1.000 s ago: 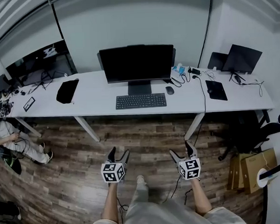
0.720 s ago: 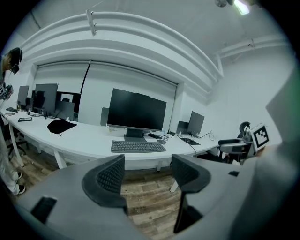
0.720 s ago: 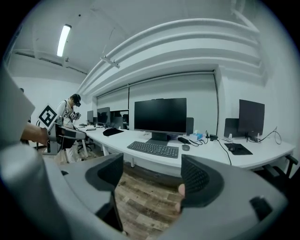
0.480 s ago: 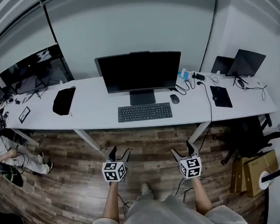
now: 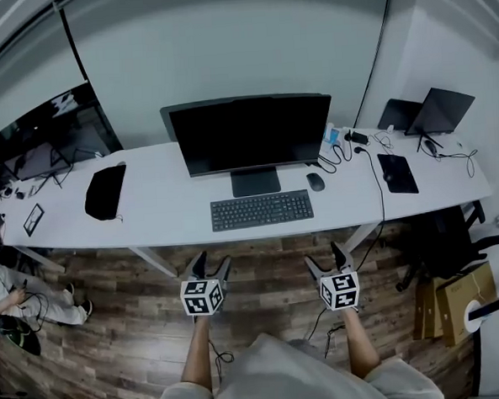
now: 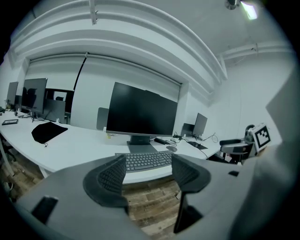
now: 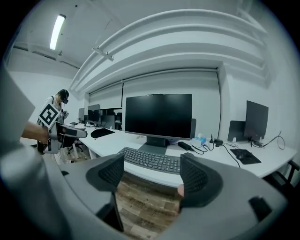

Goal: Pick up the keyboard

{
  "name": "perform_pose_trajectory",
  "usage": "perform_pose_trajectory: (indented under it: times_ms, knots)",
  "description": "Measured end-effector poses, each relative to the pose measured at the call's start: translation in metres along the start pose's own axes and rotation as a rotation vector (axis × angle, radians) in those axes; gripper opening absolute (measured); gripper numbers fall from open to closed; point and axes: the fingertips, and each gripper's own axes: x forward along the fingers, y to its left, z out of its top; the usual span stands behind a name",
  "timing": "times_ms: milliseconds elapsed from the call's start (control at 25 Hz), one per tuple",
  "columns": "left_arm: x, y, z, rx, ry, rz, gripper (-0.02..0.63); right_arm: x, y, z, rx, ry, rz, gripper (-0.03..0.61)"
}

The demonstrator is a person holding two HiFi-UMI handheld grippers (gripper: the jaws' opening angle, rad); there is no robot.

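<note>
Keyboard (image 5: 261, 210) lies on the white desk (image 5: 166, 210) in front of the monitor (image 5: 250, 135). Left gripper (image 5: 212, 262) and right gripper (image 5: 325, 259) hover short of the desk edge, jaws wide apart, empty.

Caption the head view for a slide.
Left gripper and right gripper, jaws open, poised short of the keyboard on the desk.

Ahead of me a long white bench (image 5: 166, 220) runs left to right. A dark monitor (image 5: 247, 134) stands at its middle, with a black mouse (image 5: 316, 181) just right of the stand. A black bag (image 5: 104, 192) lies toward the left end. At the right end sit a black pad (image 5: 397, 173) and a second screen (image 5: 437, 109). Cardboard boxes (image 5: 446, 305) stand on the wooden floor (image 5: 115, 346) at the right.
</note>
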Motion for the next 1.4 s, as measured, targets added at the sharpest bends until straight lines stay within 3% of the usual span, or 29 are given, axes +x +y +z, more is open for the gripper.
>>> perform_pose_trajectory:
  times_ms: [720,1400]
  knots:
    - [0.069,0.026,0.007,0.005,0.055,-0.007,0.293,0.068,-0.026,-0.006,0.017,0.046,-0.001,0.364]
    - [0.193,0.063,0.055,-0.023,0.080,0.066,0.293,0.203,-0.104,0.030,0.032,0.051,0.053,0.364]
